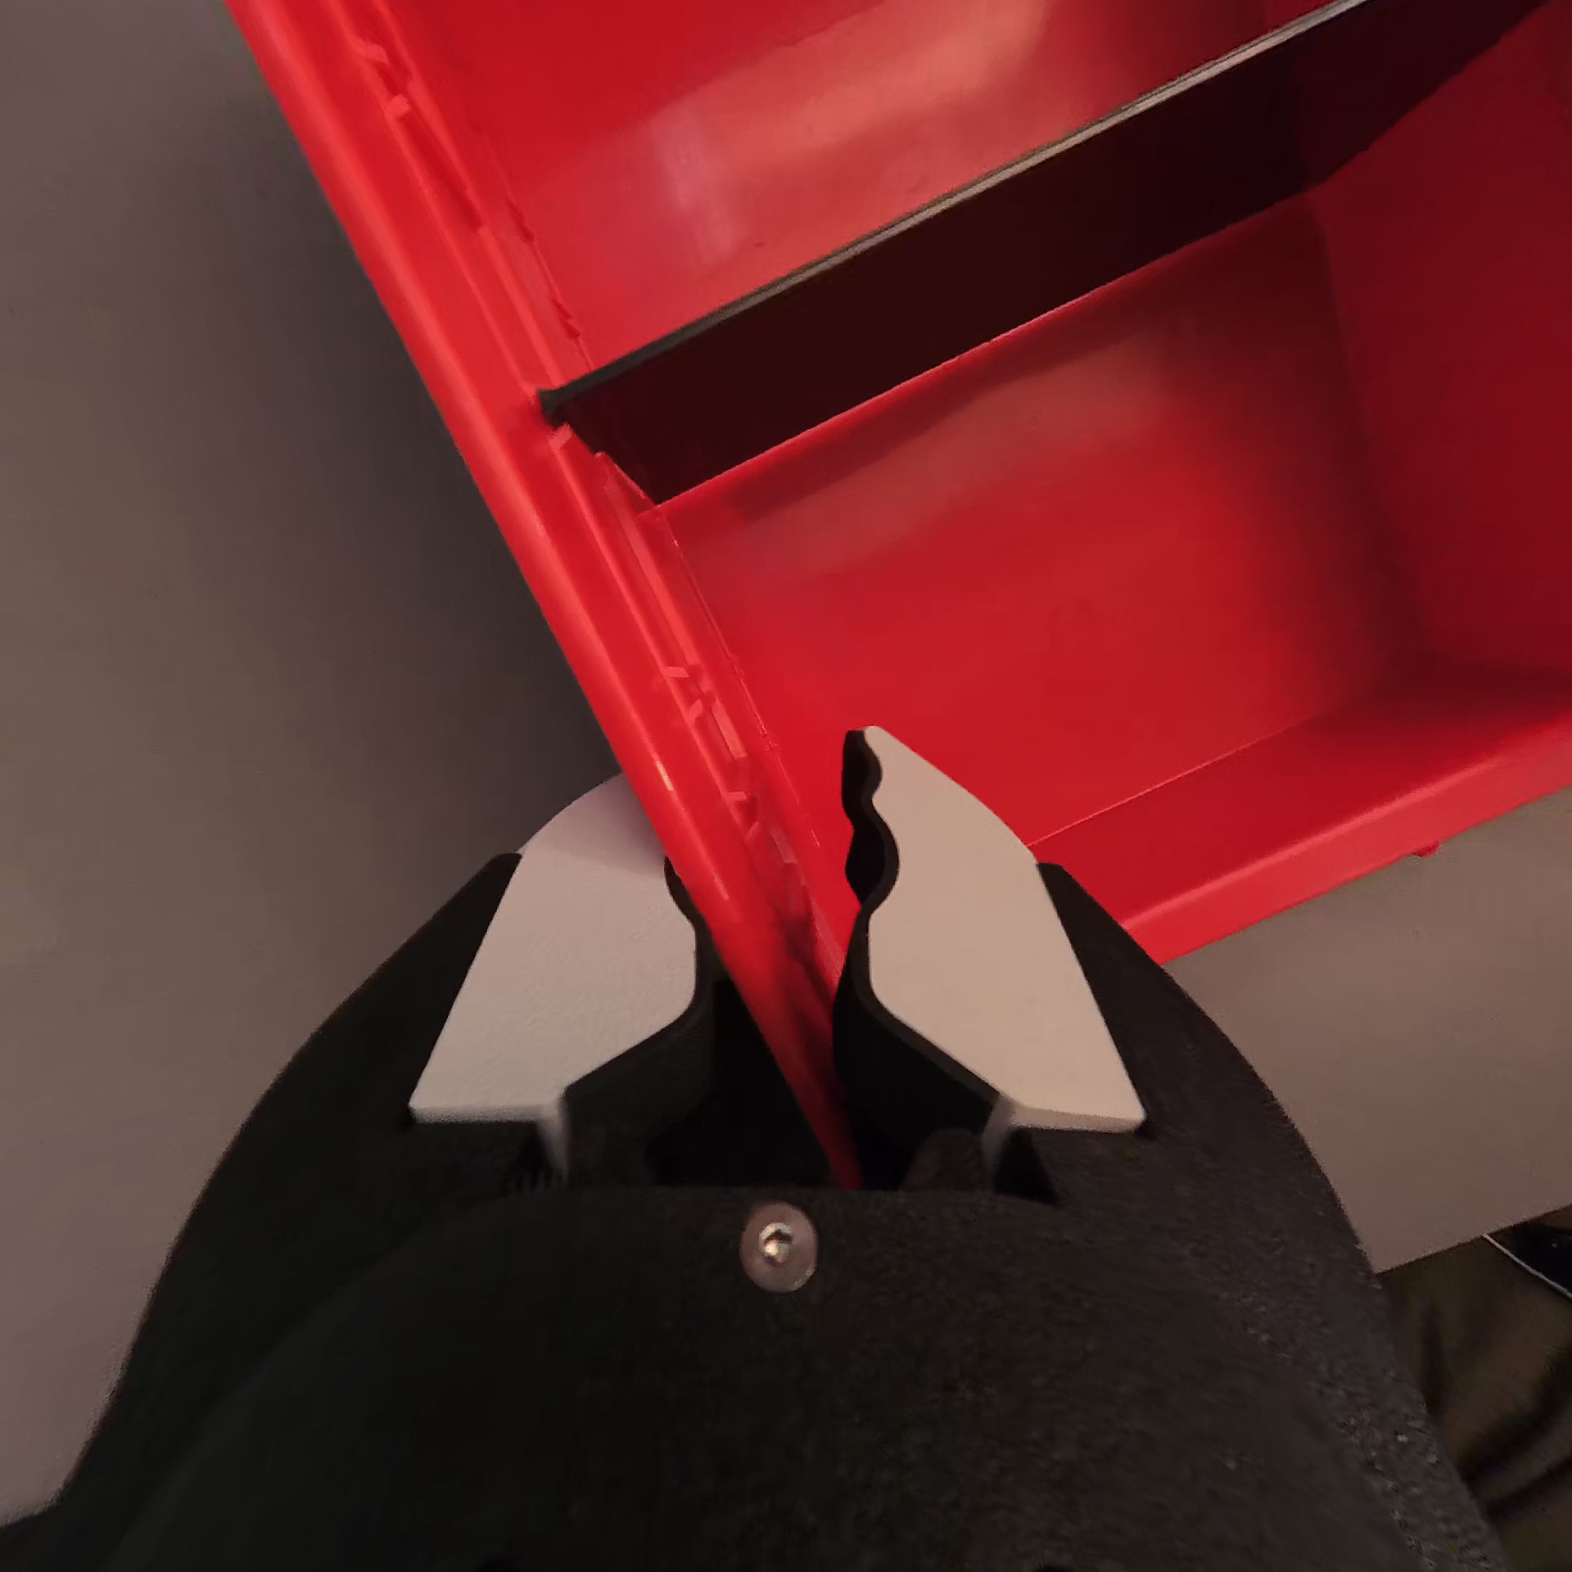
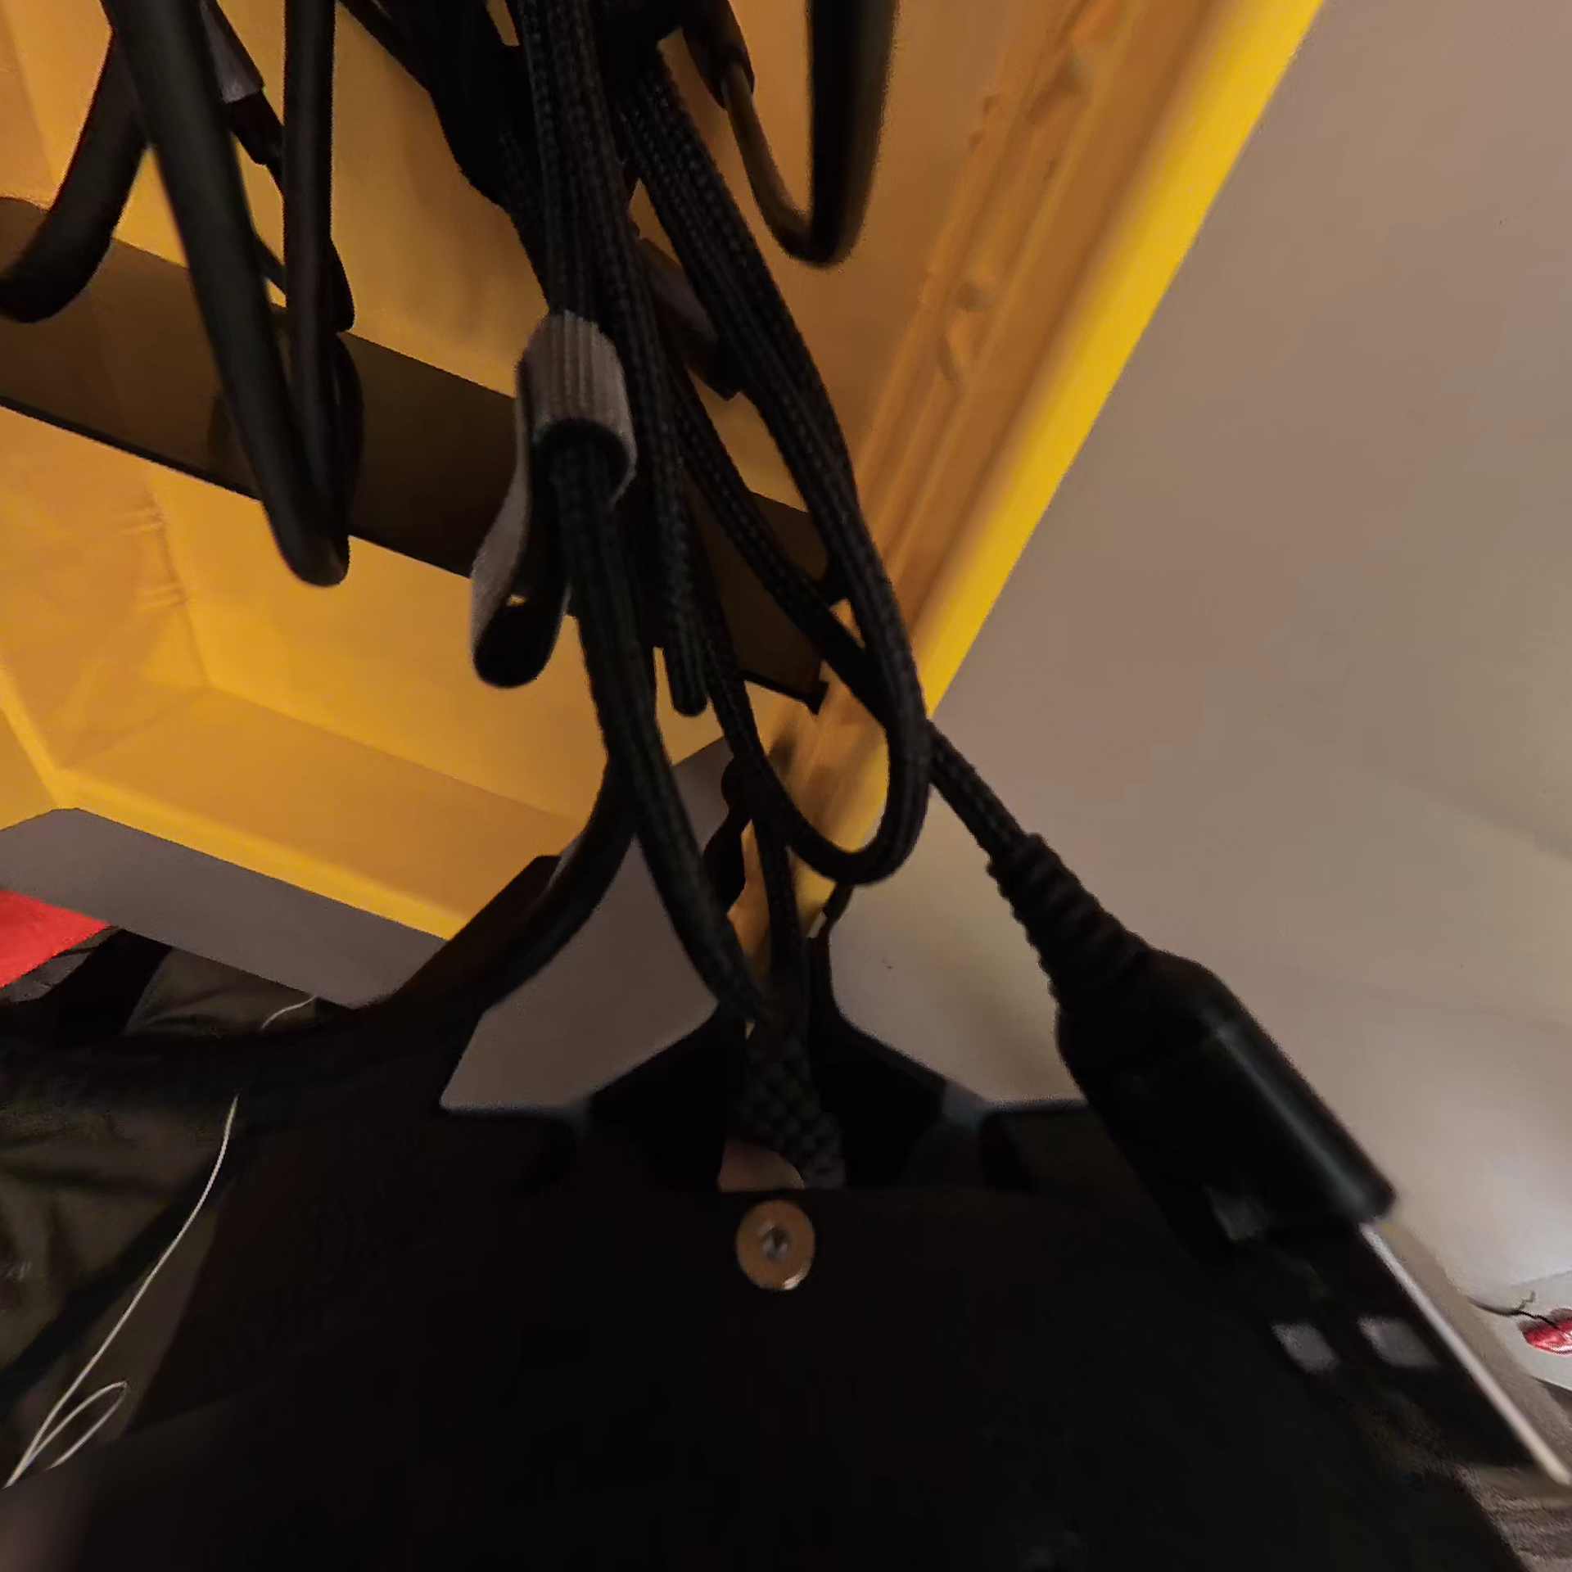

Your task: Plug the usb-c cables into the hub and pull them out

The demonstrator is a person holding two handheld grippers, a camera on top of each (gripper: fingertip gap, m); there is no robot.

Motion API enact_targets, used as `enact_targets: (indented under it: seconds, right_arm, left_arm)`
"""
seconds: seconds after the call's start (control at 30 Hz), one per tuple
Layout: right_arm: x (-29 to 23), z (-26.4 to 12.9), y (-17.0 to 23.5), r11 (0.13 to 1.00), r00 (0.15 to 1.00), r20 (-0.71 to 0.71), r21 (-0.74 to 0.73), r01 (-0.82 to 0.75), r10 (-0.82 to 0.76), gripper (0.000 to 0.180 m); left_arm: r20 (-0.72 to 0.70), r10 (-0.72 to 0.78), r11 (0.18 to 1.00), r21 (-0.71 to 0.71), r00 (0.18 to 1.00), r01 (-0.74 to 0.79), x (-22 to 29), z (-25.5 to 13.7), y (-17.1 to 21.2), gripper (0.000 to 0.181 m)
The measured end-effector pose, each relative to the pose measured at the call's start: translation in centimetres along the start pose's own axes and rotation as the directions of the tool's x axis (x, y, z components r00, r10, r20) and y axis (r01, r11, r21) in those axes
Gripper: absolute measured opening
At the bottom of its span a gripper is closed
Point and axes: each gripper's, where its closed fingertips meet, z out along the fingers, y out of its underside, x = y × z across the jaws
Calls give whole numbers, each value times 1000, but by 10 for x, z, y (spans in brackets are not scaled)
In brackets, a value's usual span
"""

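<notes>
In the right wrist view my right gripper [image 2: 778,953] is shut on a black braided cable [image 2: 787,1097] from a bundle of black cables [image 2: 680,357]. The bundle hangs in front of a yellow bin [image 2: 255,646]. A grey strap [image 2: 570,383] wraps one cable. A black plug with a silver metal end [image 2: 1191,1063] dangles close to the camera on the right. In the left wrist view my left gripper [image 1: 766,885] is shut on the side wall of a red bin [image 1: 1063,638]; the wall runs between the fingers [image 1: 944,919]. No hub shows in either view.
The red bin has a black divider [image 1: 936,340] and its near compartment holds nothing. The yellow bin also has a black divider [image 2: 408,442]. Both bins rest on a grey table [image 1: 213,510]. A corner of the red bin [image 2: 42,936] shows at the right wrist view's lower left. Across from one pair of fingers to the other is roughly 45 cm.
</notes>
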Motion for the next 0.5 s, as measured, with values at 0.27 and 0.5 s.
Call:
enact_targets:
  seconds: [0.27, 0.5]
  right_arm:
    - [-4, -57, 15, 980, 999, -40, 201, -10, 18, 12]
    - [-79, -152, 27, 731, 987, -52, 666, 150, -155, 9]
  left_arm:
    - [-21, 57, 983, 177, 998, -53, 1, -56, -29, 38]
    - [27, 206, 746, 643, 978, -175, 23, -189, -110, 39]
